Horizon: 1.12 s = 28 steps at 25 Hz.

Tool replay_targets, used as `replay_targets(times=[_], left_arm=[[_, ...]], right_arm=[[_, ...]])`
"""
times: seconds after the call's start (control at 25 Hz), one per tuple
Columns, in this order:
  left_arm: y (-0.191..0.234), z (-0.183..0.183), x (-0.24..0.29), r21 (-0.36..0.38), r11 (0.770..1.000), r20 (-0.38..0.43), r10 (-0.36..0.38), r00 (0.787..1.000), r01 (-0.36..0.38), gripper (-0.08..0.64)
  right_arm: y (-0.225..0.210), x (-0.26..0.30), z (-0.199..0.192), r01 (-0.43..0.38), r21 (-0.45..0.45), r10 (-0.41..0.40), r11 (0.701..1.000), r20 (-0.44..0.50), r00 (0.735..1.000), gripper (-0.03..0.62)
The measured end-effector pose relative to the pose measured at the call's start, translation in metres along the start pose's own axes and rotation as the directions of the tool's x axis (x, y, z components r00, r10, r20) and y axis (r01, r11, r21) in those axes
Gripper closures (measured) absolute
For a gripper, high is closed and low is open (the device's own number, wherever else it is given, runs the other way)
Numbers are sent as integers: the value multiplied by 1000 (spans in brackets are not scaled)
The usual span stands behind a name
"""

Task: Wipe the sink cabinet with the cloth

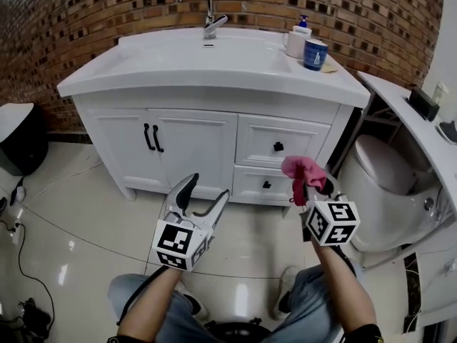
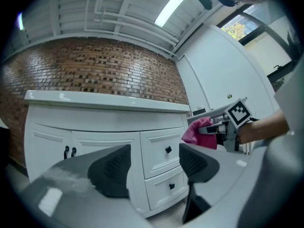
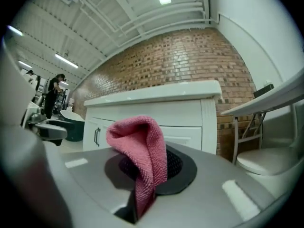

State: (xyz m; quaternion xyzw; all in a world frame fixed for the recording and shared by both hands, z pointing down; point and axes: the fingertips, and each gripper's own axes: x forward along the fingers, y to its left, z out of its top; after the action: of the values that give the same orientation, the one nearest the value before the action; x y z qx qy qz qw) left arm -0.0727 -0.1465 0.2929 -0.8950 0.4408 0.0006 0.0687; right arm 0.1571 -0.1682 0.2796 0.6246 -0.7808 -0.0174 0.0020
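Grippers are held out low in front of the sink cabinet (image 1: 193, 113), one on each side, and neither one is touching it. The right gripper (image 1: 312, 189) is squeezed tight on the pink cloth (image 1: 302, 168). The cloth is pinched near its bottom, and the rest of it is folded over and stands up above the jaws in a soft lump. It is held up in the air, near the two small drawers (image 1: 300, 143) on the cabinet's right side, but apart from them. The left gripper (image 1: 206, 190) is wide open and nothing is held in it; between its jaws only the cabinet front is seen, farther off. It is pointed at the place where the doors (image 1: 191, 152) with black handles meet the drawers. On the white surface (image 1: 143, 66) at the top, a silver tap (image 1: 206, 9) is seen at the back of the sink. A white mug (image 1: 294, 43) and a blue cup (image 1: 315, 53) are set close together at the right end. A white toilet (image 1: 389, 188) is seen just to the right of the cabinet. A brick wall (image 1: 93, 6) is behind it all, and a shiny pale floor (image 1: 78, 220) is under it.
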Motion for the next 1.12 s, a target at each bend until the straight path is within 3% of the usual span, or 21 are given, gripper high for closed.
replay_targets(times=[0.12,0.32,0.52,0.64,0.76,1.12], left_arm=[[-10,21,-19,21,1000,36,5,999,-6,249],[-28,15,-29,19,1000,19,13,1000,-13,255],[-34,8,-29,18,999,11,28,1000,-29,255],[-38,4,-25,-1,1000,14,25,1000,-25,255],[-45,5,-17,4,1000,21,12,1000,-12,255],[-53,4,-5,7,1000,12,2,1000,-2,256]], right_arm=[[13,-37,7,16,13,-17,1000,61,998,552],[14,-56,-22,74,115,-79,991,38,996,552],[15,-67,-10,106,20,-108,994,81,991,552],[4,-71,-8,131,26,-133,991,90,987,552],[1,-70,-15,117,66,-122,991,73,990,552],[16,-67,-14,56,67,-61,996,73,995,552]])
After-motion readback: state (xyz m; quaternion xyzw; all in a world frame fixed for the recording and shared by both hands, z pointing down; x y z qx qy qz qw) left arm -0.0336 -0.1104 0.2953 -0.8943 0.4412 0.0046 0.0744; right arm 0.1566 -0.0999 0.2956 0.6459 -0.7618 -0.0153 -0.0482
